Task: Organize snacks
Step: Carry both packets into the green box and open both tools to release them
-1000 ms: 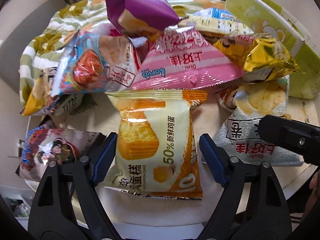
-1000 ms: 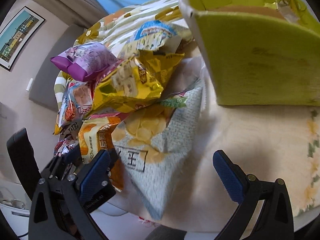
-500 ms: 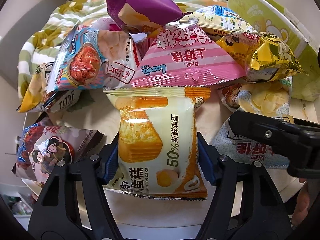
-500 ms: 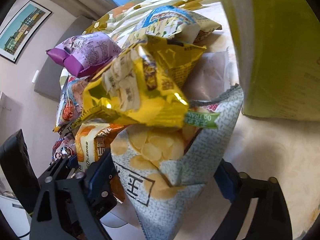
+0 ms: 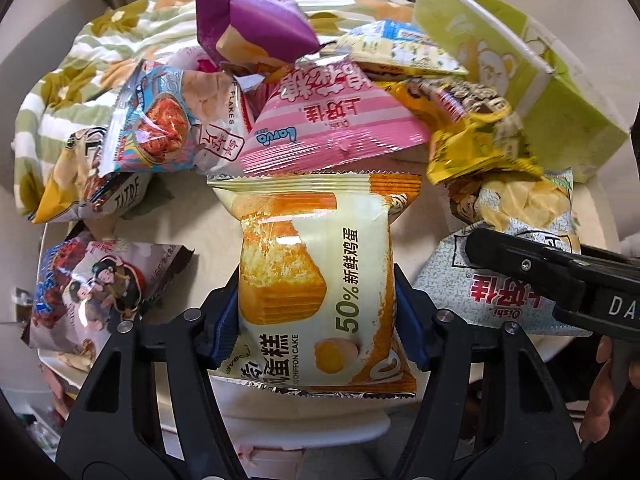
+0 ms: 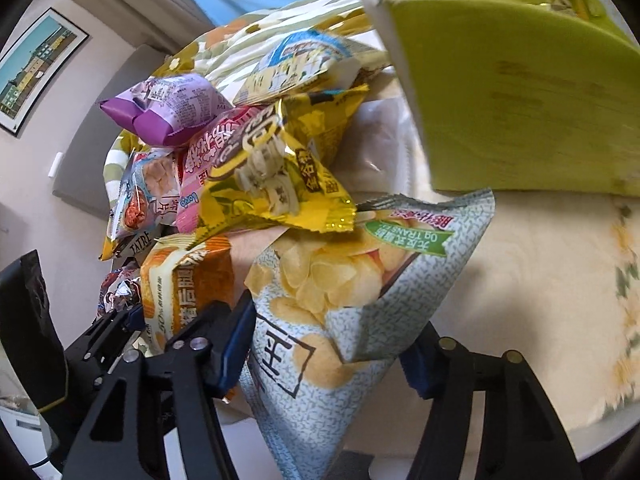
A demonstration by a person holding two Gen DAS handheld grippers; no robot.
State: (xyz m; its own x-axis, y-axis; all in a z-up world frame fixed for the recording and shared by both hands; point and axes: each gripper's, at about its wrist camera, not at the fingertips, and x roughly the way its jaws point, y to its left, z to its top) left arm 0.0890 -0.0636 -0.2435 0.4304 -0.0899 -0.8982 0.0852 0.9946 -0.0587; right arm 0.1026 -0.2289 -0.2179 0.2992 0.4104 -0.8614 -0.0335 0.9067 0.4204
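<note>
Left wrist view. The worktop (image 5: 192, 224) is showing a bare patch between the dark cartoon packet (image 5: 96, 292) at far left and the cake packet (image 5: 316, 280); its near edge is curving just below the cake packet. Room beyond is crowded: a blue-red flakes packet (image 5: 160, 124), a purple packet (image 5: 248, 28) on top, a pink packet (image 5: 332, 124) touching the cake packet's far seam, and a yellow packet (image 5: 468, 128), blurred. The green box (image 5: 560, 112) is standing at the far right, partly cut off by the frame.

The left claw (image 5: 316, 320) is pressing both blue pads into the sides of the cake packet, which is lying flat near the worktop's front edge; the claw is closed on it. The packet is hiding most of the pads.

Right wrist view. The left claw (image 6: 120, 320) is appearing at lower left with the cake packet (image 6: 188, 288). The right claw (image 6: 328, 352) is squeezing the grey-green chip bag (image 6: 360, 280), creasing it; its pads are mostly hidden behind the bag. The bag's far end is lying under the yellow packet (image 6: 272, 184), near the green box (image 6: 520, 100). To the right the worktop (image 6: 540, 300) is lying open up to its rounded edge, blurred.
</note>
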